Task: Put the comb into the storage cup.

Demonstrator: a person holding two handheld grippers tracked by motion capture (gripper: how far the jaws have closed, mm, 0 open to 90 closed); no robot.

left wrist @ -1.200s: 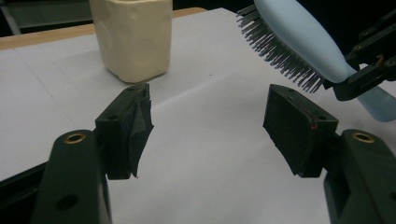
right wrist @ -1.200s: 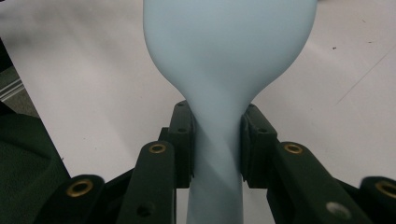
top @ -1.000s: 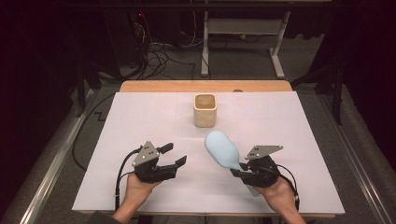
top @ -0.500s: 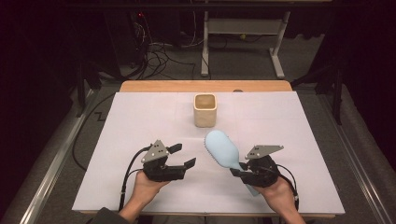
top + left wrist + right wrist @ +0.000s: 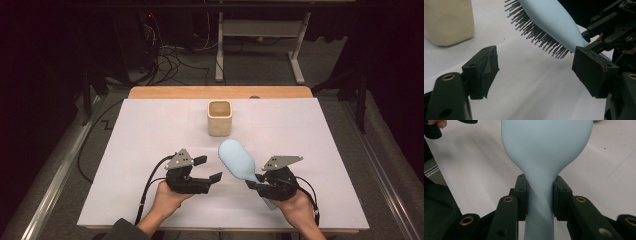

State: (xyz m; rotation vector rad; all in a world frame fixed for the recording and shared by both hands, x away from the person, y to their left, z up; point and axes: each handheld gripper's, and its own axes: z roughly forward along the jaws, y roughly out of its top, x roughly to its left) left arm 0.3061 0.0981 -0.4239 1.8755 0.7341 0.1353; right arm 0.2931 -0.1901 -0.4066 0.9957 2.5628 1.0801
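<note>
From my seat the white table sheet [image 5: 150,150] is evenly lit from above, with only soft shadows, while the floor around it falls off into near black. The high view looks soft and grainy. In the gripper views the close black jaws and the cup [image 5: 447,21] blur.

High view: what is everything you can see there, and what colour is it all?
hairbrush: one, pale blue, handle gripped in the right tongs, bristles facing the left tongs
cup: one, cream, upright at the far middle of the white sheet
white sheet: one, white, covering the table
table: one, wooden edge at the far side
cables: several, dark, on the floor beyond
left tongs: one, black, open and empty; jaws have just been opening
right tongs: one, black, shut on the handle
</note>
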